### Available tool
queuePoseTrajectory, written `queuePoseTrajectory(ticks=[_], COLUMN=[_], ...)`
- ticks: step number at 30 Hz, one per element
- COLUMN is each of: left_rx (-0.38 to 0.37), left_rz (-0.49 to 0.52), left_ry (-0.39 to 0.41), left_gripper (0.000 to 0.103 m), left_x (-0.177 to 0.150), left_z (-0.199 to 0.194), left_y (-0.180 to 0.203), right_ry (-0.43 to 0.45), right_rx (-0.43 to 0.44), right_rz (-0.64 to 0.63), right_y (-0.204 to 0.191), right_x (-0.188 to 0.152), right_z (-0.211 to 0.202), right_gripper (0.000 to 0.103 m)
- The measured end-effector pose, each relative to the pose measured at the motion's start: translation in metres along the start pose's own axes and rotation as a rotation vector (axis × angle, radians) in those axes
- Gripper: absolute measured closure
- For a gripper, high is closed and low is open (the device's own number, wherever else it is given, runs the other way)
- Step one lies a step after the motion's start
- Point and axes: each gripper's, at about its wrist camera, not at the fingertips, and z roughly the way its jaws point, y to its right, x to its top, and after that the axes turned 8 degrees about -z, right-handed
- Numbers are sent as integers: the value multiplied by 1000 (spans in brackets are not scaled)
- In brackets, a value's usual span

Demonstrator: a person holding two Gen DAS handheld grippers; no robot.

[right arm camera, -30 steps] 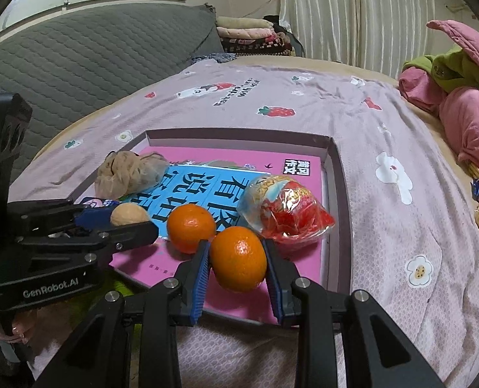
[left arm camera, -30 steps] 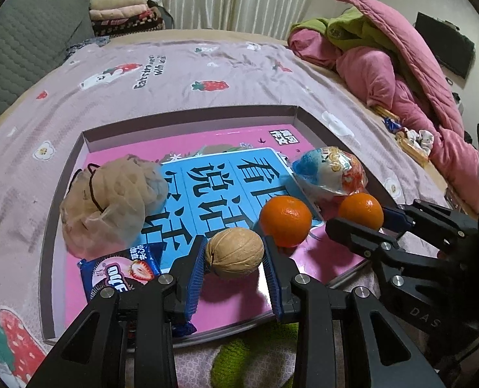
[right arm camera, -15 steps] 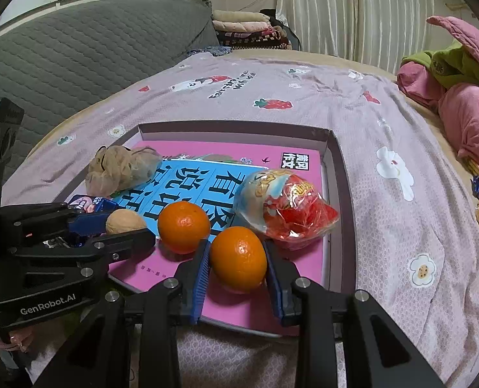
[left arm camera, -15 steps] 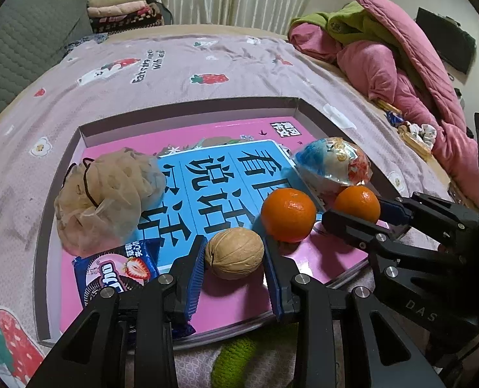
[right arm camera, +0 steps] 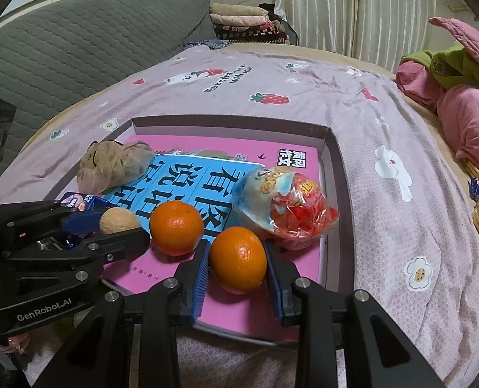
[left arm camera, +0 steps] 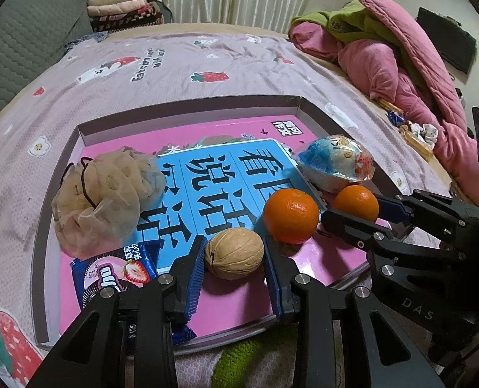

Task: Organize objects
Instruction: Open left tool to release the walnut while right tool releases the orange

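Bed (left arm camera: 181,61); broad, soft, under a mauve quilted cover printed with strawberries; carries everything below.

Tray (left arm camera: 187,105); shallow cardboard box with low grey-mauve walls, lying on the bed; a yielding base, so a hard press at one edge could tip it and set round things rolling.

Book (left arm camera: 213,174); flat, glossy pink and blue cover, lying in the tray; slick, so fruit may skid on it.

Mesh pouch (left arm camera: 107,200); beige, limp, gathered, at the tray's left.

Wrapped snack (right arm camera: 284,203); domed, in crinkled blue and red film, touching the held fruit's far side; could be dragged along as that fruit lifts.

Biscuit packet (left arm camera: 116,274); foil, dark blue, at the near left, partly under the left claw.

Loose orange (left arm camera: 290,215); round, dimpled peel, resting on the book between the two claws; a knock from either would send it rolling.

Held orange (right arm camera: 238,258); pinched by the right claw (right arm camera: 238,266) at the tray's near right, its ribbed blue pads pressed on both sides; too much squeeze would bruise it.

Walnut (left arm camera: 234,253); hard, ridged, oval shell, pinched by the left claw (left arm camera: 234,263) at the tray's near edge; curved shell may squirt out of the pads.
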Motion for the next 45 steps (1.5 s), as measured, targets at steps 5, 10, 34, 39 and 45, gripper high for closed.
queuePoseTrajectory(ticks=[5, 10, 34, 39, 45], left_rx=[5, 0, -17, -10, 1], left_rz=[0, -3, -19, -18, -24], left_ry=[3, -2, 45, 70, 120], left_gripper=[68, 67, 59, 56, 51], left_x=[-1, 0, 6, 7, 10], left_z=[0, 0, -27, -35, -53], left_y=[0, 1, 2, 2, -3], right_ry=[-2, -4, 70, 98, 152], right_rx=[18, 22, 18, 17, 10], right_rz=[10, 12, 12, 10, -7], right_y=[1, 2, 2, 2, -2], right_x=[0, 0, -1, -1, 1], right_z=[-1, -1, -27, -33, -44], right_gripper=[70, 70, 64, 59, 55])
